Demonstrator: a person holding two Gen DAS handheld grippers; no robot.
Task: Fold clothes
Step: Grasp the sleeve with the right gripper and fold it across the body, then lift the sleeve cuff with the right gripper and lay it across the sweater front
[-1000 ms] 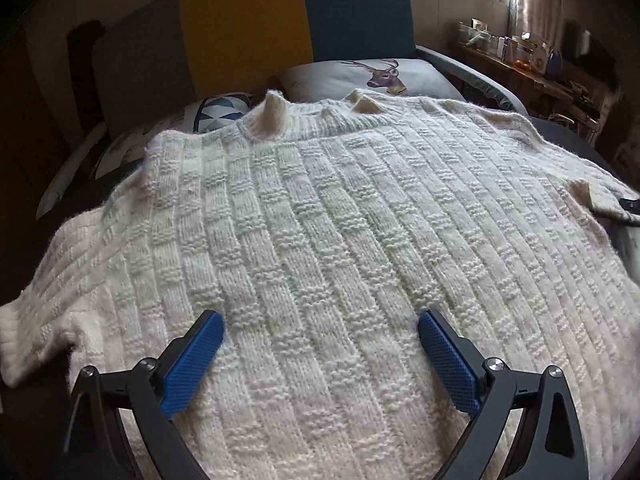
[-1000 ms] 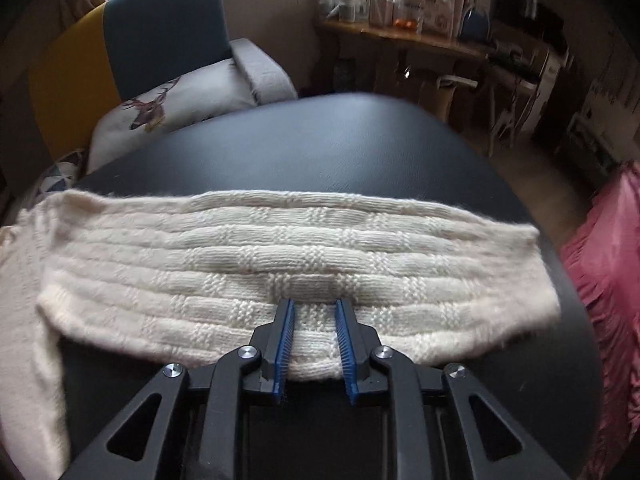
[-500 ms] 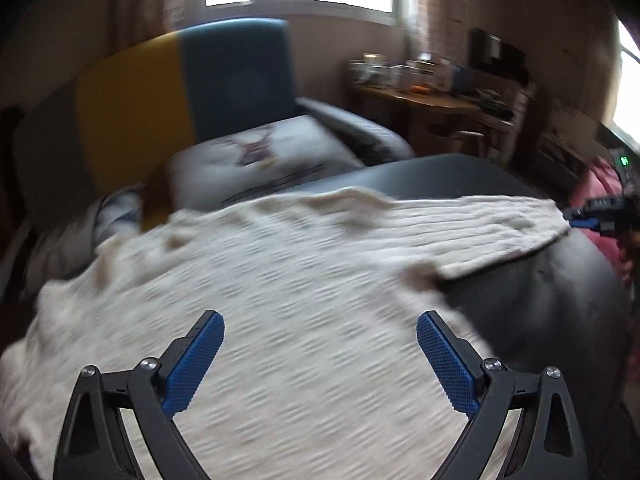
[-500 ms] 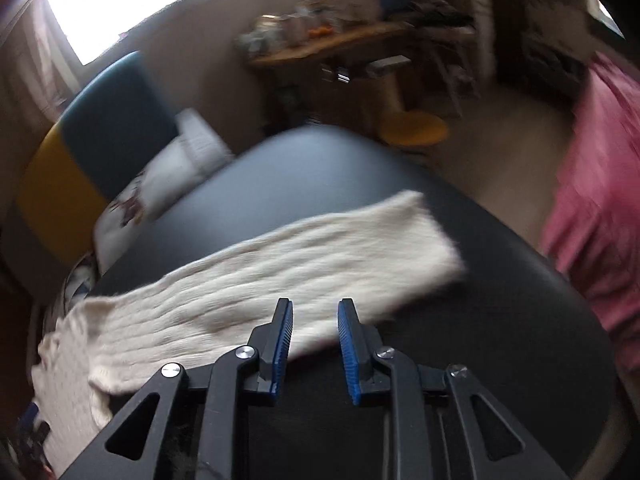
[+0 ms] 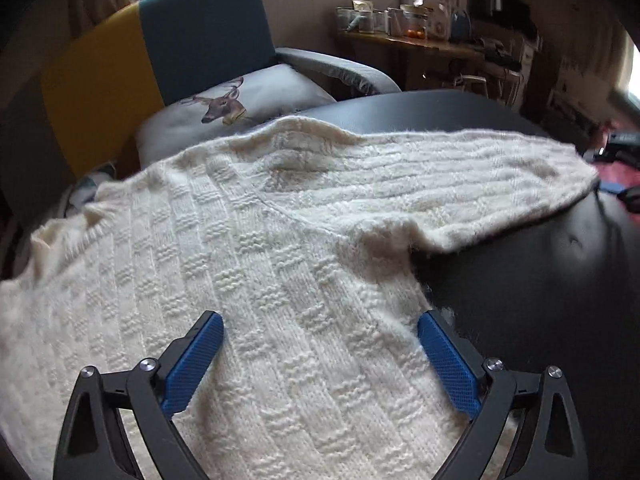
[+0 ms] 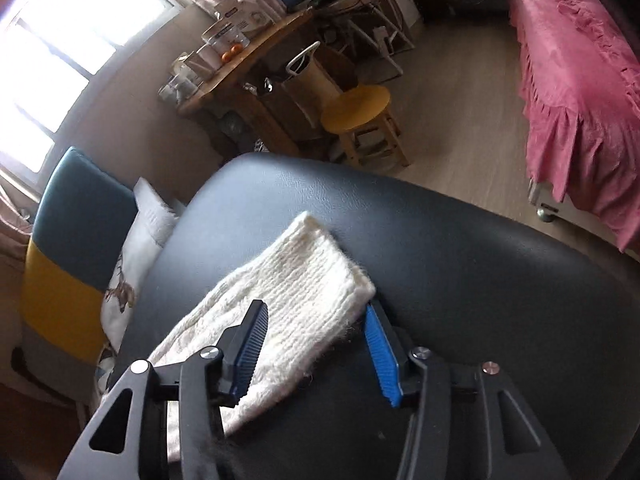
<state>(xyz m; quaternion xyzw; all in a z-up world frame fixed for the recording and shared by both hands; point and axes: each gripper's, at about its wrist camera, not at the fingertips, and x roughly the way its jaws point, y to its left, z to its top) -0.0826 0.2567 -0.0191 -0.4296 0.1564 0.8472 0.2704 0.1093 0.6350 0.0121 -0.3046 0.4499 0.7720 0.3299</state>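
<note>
The left gripper (image 5: 320,356) stands wide open over the body of the cream sweater (image 5: 248,280), gripping nothing. The right gripper (image 6: 316,344) is opening, its jaws straddling the sleeve (image 6: 296,292) end without pressing it. Beyond both lies the black table (image 6: 460,280).

My right gripper (image 6: 316,322) is opening, jaws straddling the cream sweater sleeve (image 6: 296,284), seemingly released, on the black table (image 6: 460,248).

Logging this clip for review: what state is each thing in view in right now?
Sweater: spread flat, unfolded.
Sleeve: stretched out straight on the black surface.
Left tool: open, over the sweater body.
Right tool: opening, cuff end between its jaws, not pinched.
</note>
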